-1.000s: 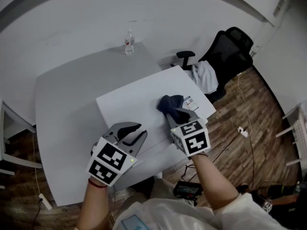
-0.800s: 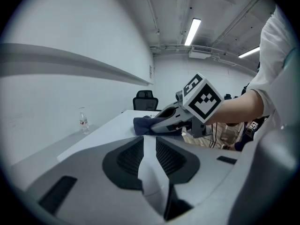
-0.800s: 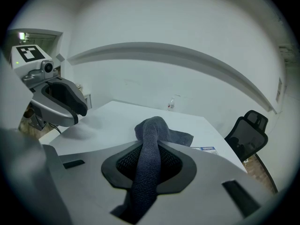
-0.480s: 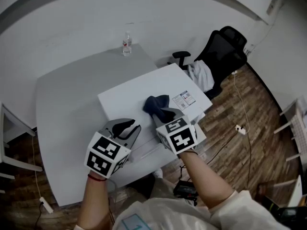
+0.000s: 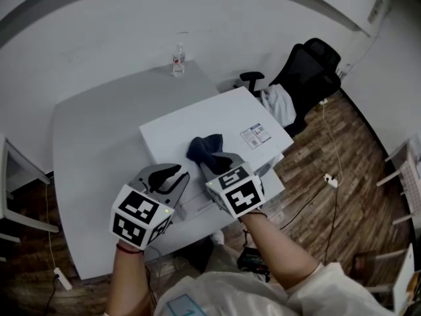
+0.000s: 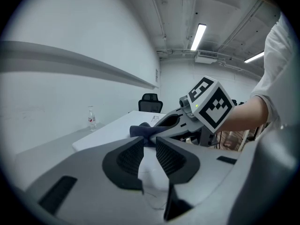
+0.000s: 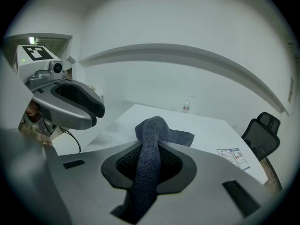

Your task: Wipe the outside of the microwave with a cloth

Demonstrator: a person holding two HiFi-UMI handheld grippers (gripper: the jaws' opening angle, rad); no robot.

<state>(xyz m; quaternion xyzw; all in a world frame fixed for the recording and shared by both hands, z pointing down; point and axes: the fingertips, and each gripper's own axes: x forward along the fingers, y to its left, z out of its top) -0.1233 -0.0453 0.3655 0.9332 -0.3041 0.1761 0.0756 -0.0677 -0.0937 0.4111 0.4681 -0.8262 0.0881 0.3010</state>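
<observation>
My right gripper (image 5: 222, 161) is clenched on the dark cloth (image 5: 203, 148), whose free end rests on the microwave (image 5: 191, 118) (white top); my left gripper (image 5: 172, 175) stands slightly parted, empty.

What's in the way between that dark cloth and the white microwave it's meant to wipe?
Nothing visible. The cloth, clamped in the right gripper, appears to lie on the microwave's bare top. The left gripper hovers beside it, open, not between them. A label sticker sits off toward the right corner.
</observation>
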